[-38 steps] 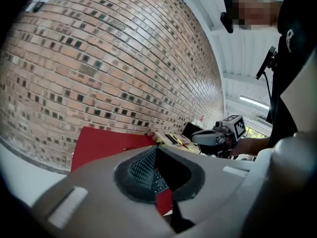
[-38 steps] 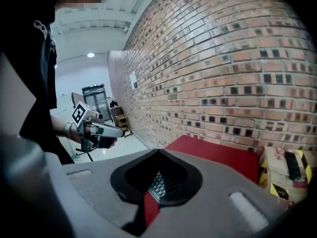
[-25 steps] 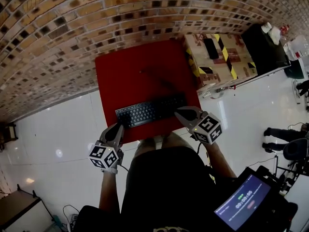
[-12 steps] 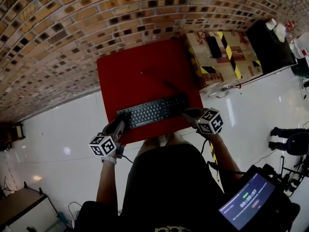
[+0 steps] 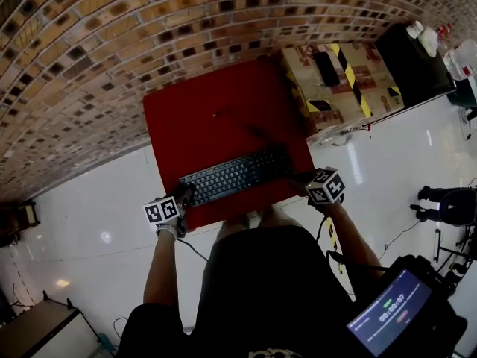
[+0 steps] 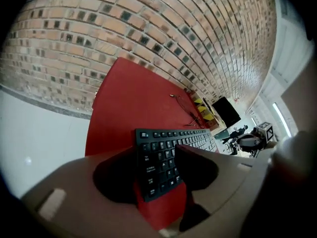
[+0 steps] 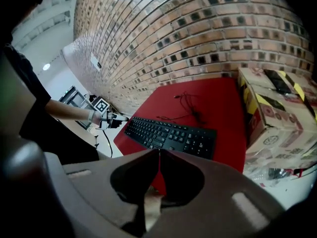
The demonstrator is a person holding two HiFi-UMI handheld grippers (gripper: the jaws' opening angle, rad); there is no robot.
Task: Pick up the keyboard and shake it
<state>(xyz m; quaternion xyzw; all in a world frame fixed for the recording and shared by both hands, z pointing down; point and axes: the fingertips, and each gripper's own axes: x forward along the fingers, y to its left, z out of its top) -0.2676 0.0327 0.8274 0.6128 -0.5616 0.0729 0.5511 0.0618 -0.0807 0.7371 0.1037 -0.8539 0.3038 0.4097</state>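
Note:
A black keyboard (image 5: 235, 176) lies flat near the front edge of the red table (image 5: 216, 110). My left gripper (image 5: 184, 193) is at its left end. In the left gripper view the keyboard (image 6: 166, 143) passes between the jaws of the left gripper (image 6: 156, 151). The jaws have just been opening, and a gap shows beside the keyboard's end. My right gripper (image 5: 301, 177) sits just in front of the keyboard's right end. Seen in the right gripper view, the right gripper (image 7: 159, 153) is shut with nothing in it, and the keyboard (image 7: 171, 135) lies just beyond its tips.
The keyboard's thin black cable (image 5: 253, 129) trails across the table toward the brick wall (image 5: 112, 43). A cardboard box (image 5: 350, 88) with yellow-black tape and a dark device on top stands right of the table. Glossy white floor (image 5: 82, 215) surrounds the table.
Both grippers have come down and in toward the keyboard's ends. The left one's jaws have opened and now straddle the left end. The keyboard has not moved.

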